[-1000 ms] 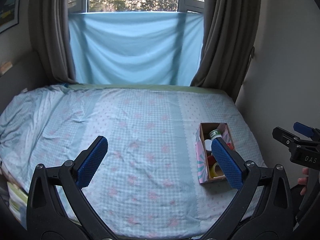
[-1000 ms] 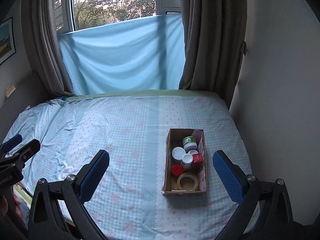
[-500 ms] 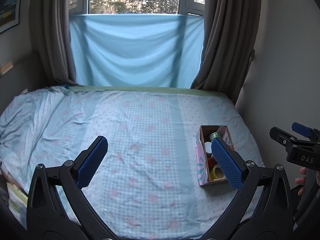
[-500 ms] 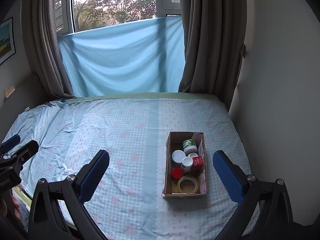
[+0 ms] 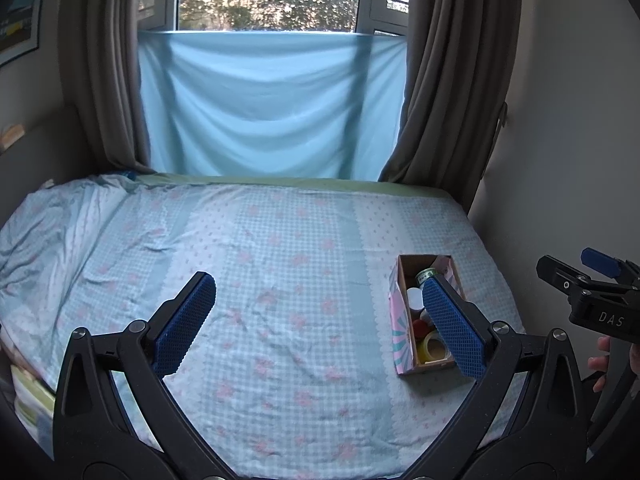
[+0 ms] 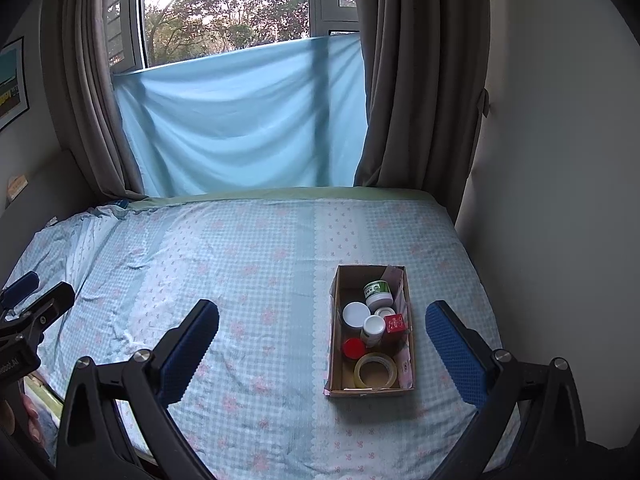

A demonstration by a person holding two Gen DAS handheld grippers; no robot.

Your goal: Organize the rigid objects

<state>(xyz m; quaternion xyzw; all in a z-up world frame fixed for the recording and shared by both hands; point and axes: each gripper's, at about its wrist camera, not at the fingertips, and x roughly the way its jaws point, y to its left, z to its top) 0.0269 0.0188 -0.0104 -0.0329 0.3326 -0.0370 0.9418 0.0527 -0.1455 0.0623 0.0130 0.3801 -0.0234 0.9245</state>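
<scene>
Right wrist view: we hold the right gripper [image 6: 322, 336] above the bed [image 6: 248, 264] with its blue fingers [image 6: 188, 346] spread wide and nothing between them. The cardboard box [image 6: 335, 320] lies on the sheet in the gap between the fingers, nearer the right one and a little beyond the tips. Inside it we see a roll of clear tape [image 6: 376, 370] at the near end, a red cap [image 6: 354, 347] just past it, two white-lidded jars [image 6: 356, 313], a small red carton [image 6: 395, 323], and a green-labelled jar [image 6: 377, 291] toward the far end.

In the left wrist view, our left gripper [image 5: 316, 316] is likewise spread wide and empty. Here the box [image 5: 402, 320] sits behind the right finger [image 5: 452, 326], which covers part of its opening; the tape [image 5: 431, 348] and the red cap [image 5: 419, 326] show just left of that finger. The left finger [image 5: 182, 324] is well apart from the box, over bare sheet. The other gripper [image 5: 592, 292] shows at the right edge.
</scene>
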